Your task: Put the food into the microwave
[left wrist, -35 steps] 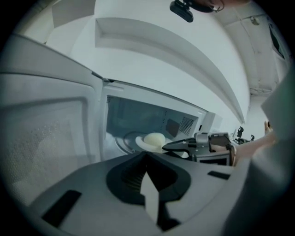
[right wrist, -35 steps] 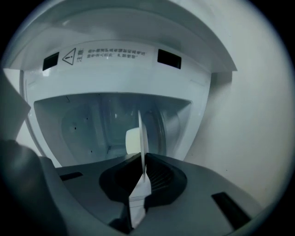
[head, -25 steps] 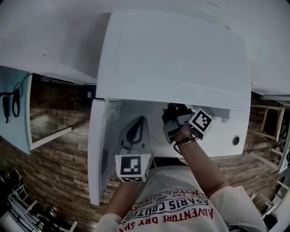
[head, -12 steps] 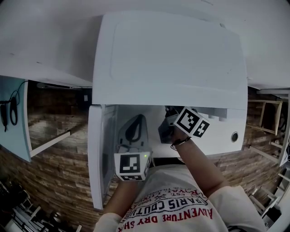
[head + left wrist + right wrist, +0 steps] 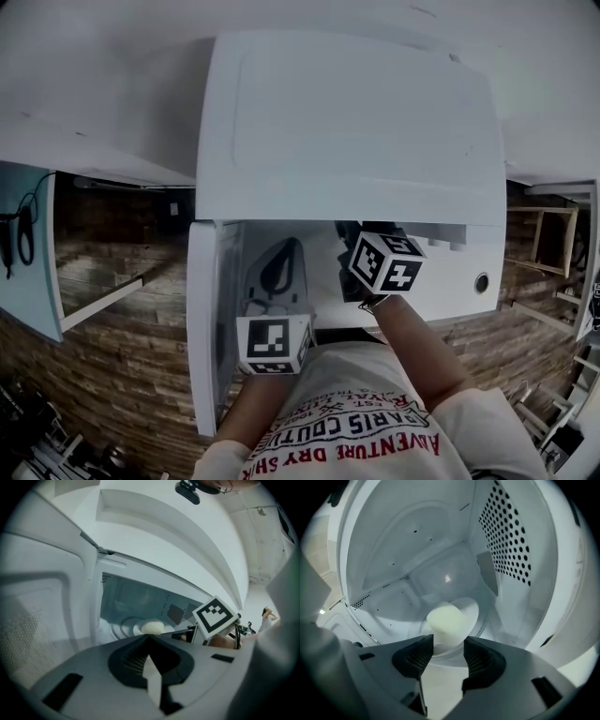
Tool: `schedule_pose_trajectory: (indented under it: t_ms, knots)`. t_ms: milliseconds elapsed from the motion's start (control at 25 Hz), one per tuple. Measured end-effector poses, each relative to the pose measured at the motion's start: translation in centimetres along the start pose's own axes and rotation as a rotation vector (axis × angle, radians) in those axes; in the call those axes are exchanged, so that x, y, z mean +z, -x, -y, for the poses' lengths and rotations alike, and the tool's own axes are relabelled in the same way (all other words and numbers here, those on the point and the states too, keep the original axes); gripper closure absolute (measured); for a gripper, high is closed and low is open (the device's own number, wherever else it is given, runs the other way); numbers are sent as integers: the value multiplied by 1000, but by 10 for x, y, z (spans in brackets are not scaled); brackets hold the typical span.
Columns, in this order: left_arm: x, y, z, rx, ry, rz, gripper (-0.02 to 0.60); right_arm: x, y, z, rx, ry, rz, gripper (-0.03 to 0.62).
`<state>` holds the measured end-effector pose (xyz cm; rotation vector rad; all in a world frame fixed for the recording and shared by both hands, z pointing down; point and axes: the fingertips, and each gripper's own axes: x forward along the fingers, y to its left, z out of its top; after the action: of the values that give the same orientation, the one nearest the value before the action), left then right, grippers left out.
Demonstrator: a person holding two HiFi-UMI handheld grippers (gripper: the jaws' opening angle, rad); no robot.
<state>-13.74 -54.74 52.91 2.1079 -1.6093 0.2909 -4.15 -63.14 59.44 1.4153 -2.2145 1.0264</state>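
A white microwave (image 5: 347, 122) stands with its door (image 5: 208, 319) swung open to the left. Inside, a pale round piece of food (image 5: 447, 620) lies on a white plate (image 5: 474, 610) on the turntable. My right gripper (image 5: 448, 643) reaches into the cavity with its jaws opening. The plate's near edge and the food sit just beyond the tips, and the pads press on nothing. Its marker cube (image 5: 384, 261) shows at the microwave's mouth. My left gripper (image 5: 149, 639) is shut and empty in front of the opening, left of the right one. From there the food (image 5: 152, 628) is visible.
The microwave's knob (image 5: 481, 282) is on the front panel at the right. A perforated wall (image 5: 506, 541) lines the cavity's right side. A wooden stool (image 5: 548, 239) stands at the far right on the plank floor (image 5: 112, 375), and a white counter (image 5: 75, 141) lies to the left.
My right gripper has rolled at the microwave's mouth, so its marker cube shows other faces. My left gripper has stayed where it was.
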Motion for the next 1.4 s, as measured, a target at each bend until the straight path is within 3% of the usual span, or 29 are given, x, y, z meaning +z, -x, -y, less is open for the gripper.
schedule_pose_trajectory:
  t_ms: [80,160,200,440,800,840,920,1000,1160,1400]
  knots:
    - [0,0,0,-4,2,-2,578,-4,2,1,-2,47,-15,386]
    - [-1,-1,1,-10,8,-2,578,-7,2,-1,8,101,-36,337]
    - [-1,-2,1,-13,10,-1,578,-9,1,-2,10,126,-49,283]
    - [0,-3,1,-20,11,4,577,-18,5,-4,-23,227,-63,270]
    - [4,2,3,-16,0,14,577,-15,24,-11,13,221,-42,275]
    - [6,3,4,-16,-3,16,578,-14,29,-11,5,230,-34,292]
    - [9,7,8,-19,-10,22,578,-9,40,-9,-30,235,-4,472]
    - [13,12,13,-25,-19,28,578,-5,52,-11,-34,228,23,549]
    - [20,29,29,-56,-45,37,578,5,86,-33,36,227,75,577]
    - [51,48,53,-115,-130,113,578,38,136,-63,57,273,209,582]
